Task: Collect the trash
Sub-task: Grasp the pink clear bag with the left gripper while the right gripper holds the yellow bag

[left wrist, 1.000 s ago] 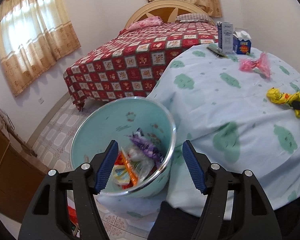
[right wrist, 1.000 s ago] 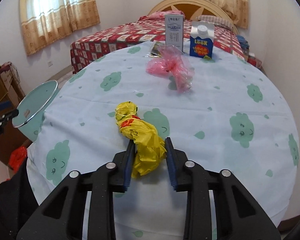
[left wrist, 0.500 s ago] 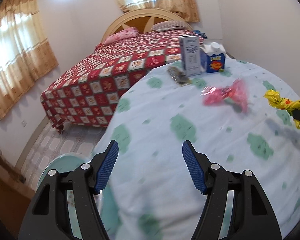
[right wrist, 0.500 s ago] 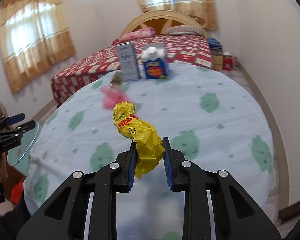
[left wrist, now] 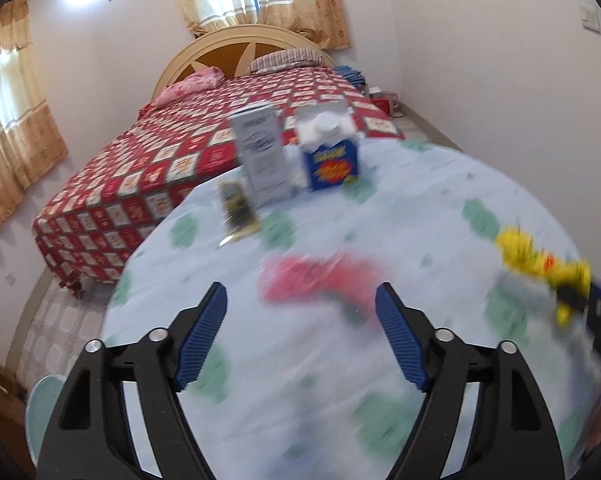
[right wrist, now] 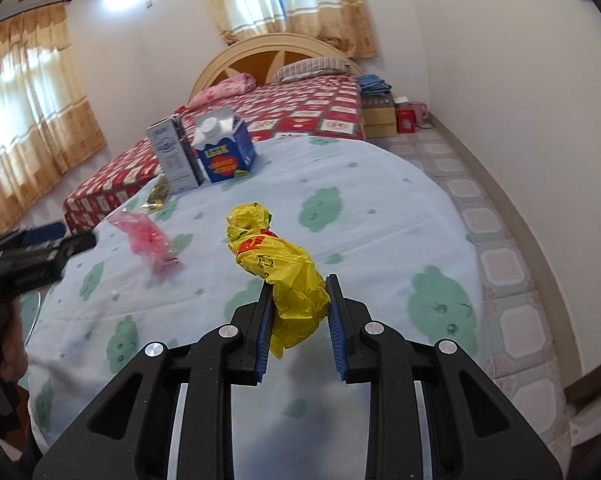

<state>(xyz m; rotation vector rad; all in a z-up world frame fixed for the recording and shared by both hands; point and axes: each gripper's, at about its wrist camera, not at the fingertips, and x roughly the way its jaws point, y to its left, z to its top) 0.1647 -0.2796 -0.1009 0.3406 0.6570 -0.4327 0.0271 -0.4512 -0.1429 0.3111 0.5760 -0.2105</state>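
My right gripper (right wrist: 298, 304) is shut on a crumpled yellow plastic bag (right wrist: 278, 264) and holds it above the round table (right wrist: 380, 216). The bag also shows in the left wrist view (left wrist: 540, 260) at the far right. My left gripper (left wrist: 300, 316) is open and empty above the table, with a crumpled pink plastic bag (left wrist: 320, 280) lying just beyond its fingers. The pink bag shows in the right wrist view (right wrist: 148, 240) to the left, next to the left gripper (right wrist: 36, 256). The teal bin's rim (left wrist: 40, 396) shows at the lower left.
A grey carton (right wrist: 174, 154), a blue carton (right wrist: 226, 152) and a flat dark wrapper (right wrist: 158, 194) sit at the table's far edge. A bed with a red checked cover (right wrist: 300, 112) stands behind the table. Boxes (right wrist: 378, 114) sit beside the bed.
My left gripper has swung from over the teal bin up and right to the table, over the pink bag. My right gripper has lifted the yellow bag off the cloth and turned left.
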